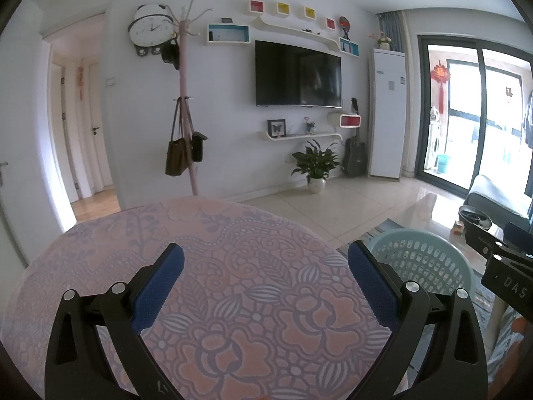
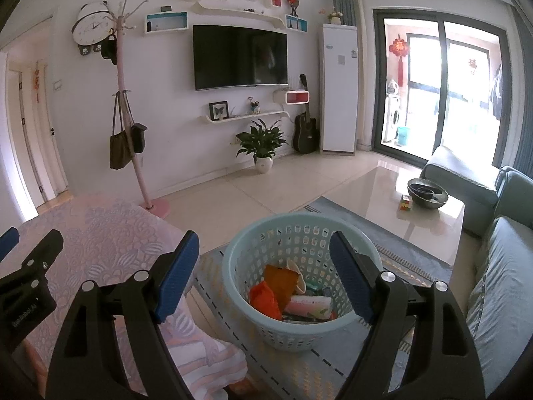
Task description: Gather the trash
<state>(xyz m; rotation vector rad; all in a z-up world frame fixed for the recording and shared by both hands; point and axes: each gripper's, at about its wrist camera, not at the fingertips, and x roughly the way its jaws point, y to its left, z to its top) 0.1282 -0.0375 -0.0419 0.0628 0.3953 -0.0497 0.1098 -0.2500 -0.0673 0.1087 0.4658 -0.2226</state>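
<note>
The left gripper [image 1: 266,286] hangs with its blue pads spread wide and nothing between them, over a round table whose pink and lilac flowered cloth [image 1: 233,266] fills the lower half of the left wrist view; that view catches only the rim and perforated wall of the pale blue basket [image 1: 429,253] past the table's right edge, so its contents stay hidden there; the right wrist view looks straight down into the basket [image 2: 240,256], which stands on a patterned rug [image 2: 393,233] just beside the table, and shows the trash already in it: an orange wrapper [image 2: 265,300], a brownish-yellow packet [image 2: 281,280], a pale rolled tube [image 2: 309,305] and darker bits beneath that cannot be made out; the right gripper [image 2: 265,281] is likewise apart and empty, its pads framing the basket from above; only this view takes in the grey sofa [image 2: 499,283] and most of the glossy coffee table [image 2: 383,196] with its dark bowl [image 2: 428,193]; the right tool's body reads "DAS" at the left view's edge; the left tool's label in the right view is white lettering too blurred to spell with certainty; the clock [image 1: 151,28] face and the tall white unit's [image 1: 388,113] stickers are illegible.
</note>
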